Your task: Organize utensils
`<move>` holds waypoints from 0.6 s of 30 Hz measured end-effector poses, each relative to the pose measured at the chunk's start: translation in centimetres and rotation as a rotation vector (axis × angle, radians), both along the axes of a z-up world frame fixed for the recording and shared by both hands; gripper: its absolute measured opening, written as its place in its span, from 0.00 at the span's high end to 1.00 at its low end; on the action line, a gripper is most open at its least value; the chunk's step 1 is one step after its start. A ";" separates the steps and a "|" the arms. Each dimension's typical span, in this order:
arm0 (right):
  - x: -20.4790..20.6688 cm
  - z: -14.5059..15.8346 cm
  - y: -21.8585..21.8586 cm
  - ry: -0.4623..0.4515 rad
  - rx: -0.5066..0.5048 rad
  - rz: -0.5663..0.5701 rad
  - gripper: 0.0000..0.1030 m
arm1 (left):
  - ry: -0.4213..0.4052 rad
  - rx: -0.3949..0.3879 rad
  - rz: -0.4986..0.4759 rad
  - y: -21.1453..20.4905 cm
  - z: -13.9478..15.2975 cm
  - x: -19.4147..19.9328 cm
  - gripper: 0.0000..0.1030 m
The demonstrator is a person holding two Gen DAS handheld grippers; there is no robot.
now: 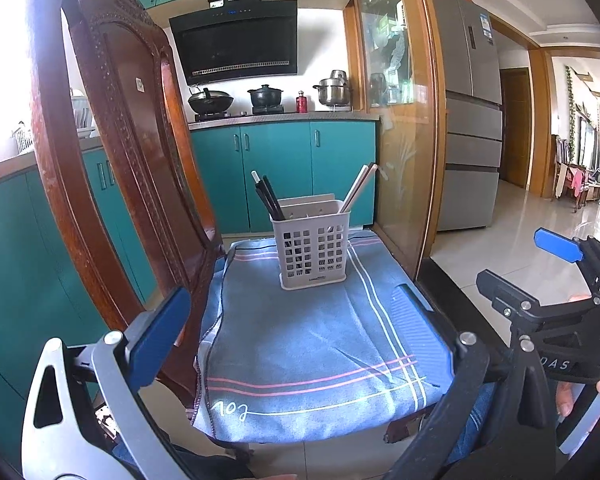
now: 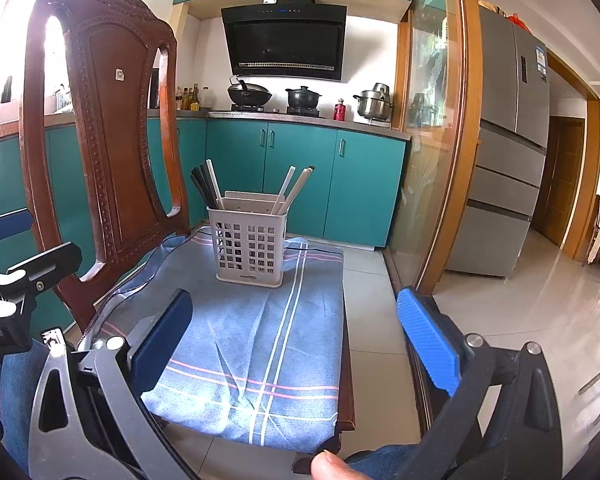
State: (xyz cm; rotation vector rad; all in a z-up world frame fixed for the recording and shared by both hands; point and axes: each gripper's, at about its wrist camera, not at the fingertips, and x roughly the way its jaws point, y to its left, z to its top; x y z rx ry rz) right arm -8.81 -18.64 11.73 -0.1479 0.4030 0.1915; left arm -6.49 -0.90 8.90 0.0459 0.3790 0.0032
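Right tool (image 2: 296,336) open over blue cloth (image 2: 260,344); utensil basket (image 2: 249,246) holds chopsticks (image 2: 290,190).

One grey slotted utensil holder (image 2: 250,250) stands at the centre of the frame on one blue striped cloth (image 2: 252,344), which covers the seat of one wooden chair (image 2: 100,128) rising at the left. In the holder, two pale chopsticks (image 2: 294,188) lean to the right and one more pale stick (image 2: 213,184) leans left beside a bunch of dark chopsticks (image 2: 204,190) too overlapped to count. Along the upper middle, three pots (image 2: 303,98) sit on the table, with one red bottle (image 2: 339,111) between two of them.
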 end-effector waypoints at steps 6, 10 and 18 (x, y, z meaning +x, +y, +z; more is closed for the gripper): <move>-0.1 -0.1 0.2 0.003 -0.004 0.001 0.03 | 0.006 0.001 -0.006 -0.1 -0.1 0.1 0.03; 0.0 -0.1 0.3 0.004 -0.003 0.000 0.03 | 0.005 0.009 -0.009 -0.4 0.0 0.0 0.03; -0.1 -0.3 0.5 0.009 -0.008 0.005 0.03 | 0.005 0.012 -0.007 -0.5 -0.1 -0.1 0.03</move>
